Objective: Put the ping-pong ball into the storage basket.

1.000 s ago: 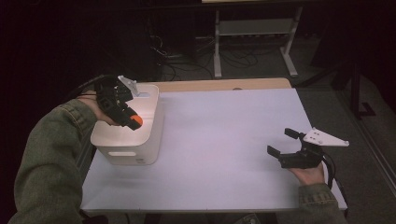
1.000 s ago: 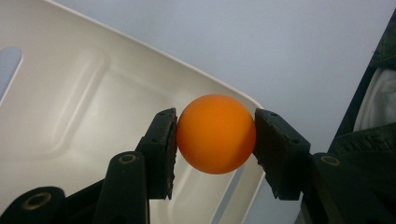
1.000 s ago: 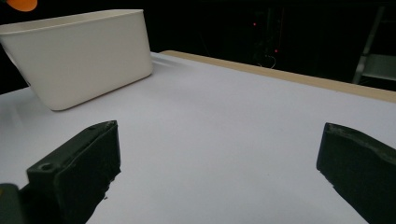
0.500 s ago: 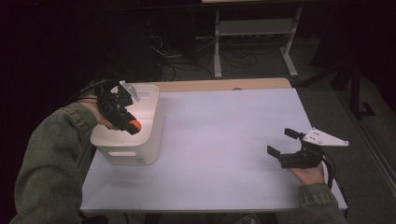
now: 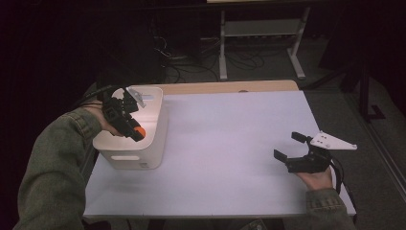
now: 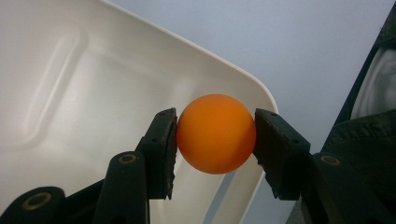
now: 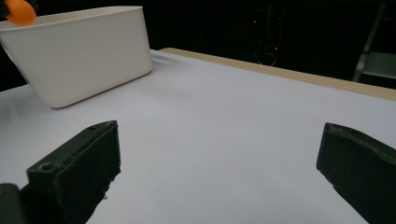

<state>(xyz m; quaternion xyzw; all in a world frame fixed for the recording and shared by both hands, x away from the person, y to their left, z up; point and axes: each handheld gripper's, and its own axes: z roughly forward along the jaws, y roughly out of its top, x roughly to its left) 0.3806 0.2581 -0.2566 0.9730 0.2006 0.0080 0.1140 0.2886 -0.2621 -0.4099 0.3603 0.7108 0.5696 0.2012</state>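
An orange ball (image 6: pixel 216 134) is pinched between the pads of my left gripper (image 5: pixel 137 132), which hangs over the open top of a white plastic bin (image 5: pixel 143 153) at the table's left side. In the left gripper view the bin's pale inside (image 6: pixel 84 93) lies below the ball. From the right gripper view the ball (image 7: pixel 18 11) shows above the bin's rim (image 7: pixel 79 16). My right gripper (image 5: pixel 289 146) rests low over the table near the right front, jaws wide apart with nothing between them.
The table (image 5: pixel 230 143) has a white top with a wooden strip (image 5: pixel 230 87) along its far edge. Behind it stand a metal frame (image 5: pixel 261 38) and cables on a dark floor. A green sleeve (image 5: pixel 52 177) comes in at the left.
My left gripper with the ball has shifted slightly back toward the person, staying over the bin. The right gripper has kept still.
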